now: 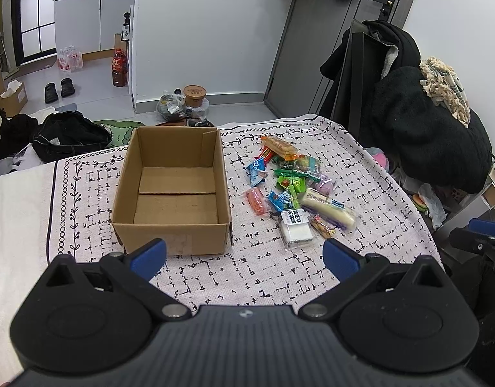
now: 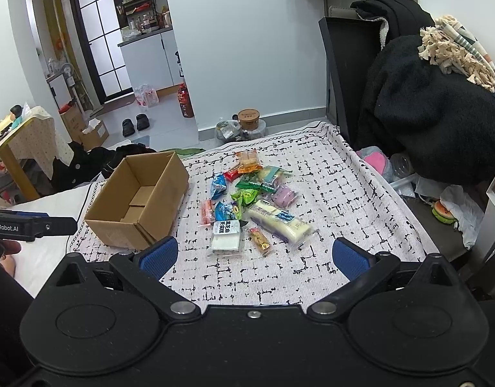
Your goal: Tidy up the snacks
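Snacks: loose pile of small wrapped packets point(image 1: 289, 187) on the patterned cloth point(image 1: 247, 274), just beside the right wall of the cardboard box point(image 1: 173, 190); none is inside the box yet.
Box: corrugated brown cardboard, rectangular, open top, flaps folded flat on the floor, empty.
Left gripper point(image 1: 244, 258): jaws spread wide, holding nothing, hovering over the cloth near the box's front corner.
Right gripper point(image 2: 254, 256): jaws spread wide, holding nothing, hovering just short of the nearest packets.
Nearest packets: flat white square pack with a black label point(image 2: 226, 237); small yellow-red wrapped candy point(image 2: 259, 241); long white bar in clear film with a blue print point(image 2: 279, 222).
Farther packets: blue pouches point(image 2: 218, 185), green wrappers point(image 2: 247, 196), orange cracker pack point(image 2: 248, 161), purple round pack point(image 2: 284, 196), some overlapping.
Materials: thin glossy plastic film, crimped ends; cloth is a woven, matte textile with black dashes.
Handling (judgement): packets are probably light and soft, with slippery film; contents such as crackers may crush under a hard squeeze.
Hold point (judgement): take the white square pack across its short sides; take the long bar at mid-length; use a crimped end on thin flat pouches.
Risk (judgement): overlapping wrappers may lift together or slide out.
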`<state>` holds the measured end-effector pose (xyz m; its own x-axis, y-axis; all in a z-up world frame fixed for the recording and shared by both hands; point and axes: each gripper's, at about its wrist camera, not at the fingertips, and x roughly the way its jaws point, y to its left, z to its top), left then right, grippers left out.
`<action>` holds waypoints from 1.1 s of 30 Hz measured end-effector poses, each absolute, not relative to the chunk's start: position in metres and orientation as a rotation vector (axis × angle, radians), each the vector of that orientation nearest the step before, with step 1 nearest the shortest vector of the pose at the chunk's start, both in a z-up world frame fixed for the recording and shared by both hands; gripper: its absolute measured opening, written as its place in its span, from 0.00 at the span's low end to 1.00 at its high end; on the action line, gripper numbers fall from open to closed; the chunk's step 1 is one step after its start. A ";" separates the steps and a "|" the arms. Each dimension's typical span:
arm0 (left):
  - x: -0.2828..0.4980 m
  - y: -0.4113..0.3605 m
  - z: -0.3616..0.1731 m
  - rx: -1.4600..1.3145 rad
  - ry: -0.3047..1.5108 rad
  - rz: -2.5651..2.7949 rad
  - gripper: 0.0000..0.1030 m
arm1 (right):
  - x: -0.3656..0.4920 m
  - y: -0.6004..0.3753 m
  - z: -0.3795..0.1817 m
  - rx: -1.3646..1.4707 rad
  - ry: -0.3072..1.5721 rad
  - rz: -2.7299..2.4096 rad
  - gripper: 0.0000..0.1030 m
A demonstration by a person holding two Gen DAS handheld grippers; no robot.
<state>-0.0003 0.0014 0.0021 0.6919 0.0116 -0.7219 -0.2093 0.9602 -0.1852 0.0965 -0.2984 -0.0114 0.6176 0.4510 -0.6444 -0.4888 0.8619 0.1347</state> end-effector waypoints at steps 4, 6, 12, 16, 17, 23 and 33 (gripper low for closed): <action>-0.001 0.001 0.002 -0.262 0.800 0.125 1.00 | 0.096 -0.298 -0.011 -0.055 0.727 0.540 1.00; -0.001 0.001 0.002 -0.264 0.800 0.125 1.00 | 0.096 -0.298 -0.011 -0.055 0.727 0.540 1.00; 0.000 0.002 0.002 -0.262 0.800 0.125 1.00 | 0.097 -0.298 -0.010 -0.052 0.725 0.538 1.00; -0.001 0.002 0.002 -0.264 0.800 0.125 1.00 | 0.097 -0.299 -0.010 -0.052 0.722 0.539 1.00; -0.001 0.002 0.002 -0.264 0.800 0.124 1.00 | 0.097 -0.299 -0.010 -0.052 0.722 0.539 1.00; -0.001 0.002 0.002 -0.263 0.800 0.124 1.00 | 0.097 -0.299 -0.010 -0.051 0.722 0.538 1.00; 0.000 0.002 0.002 -0.260 0.800 0.117 1.00 | 0.097 -0.299 -0.010 -0.052 0.722 0.539 1.00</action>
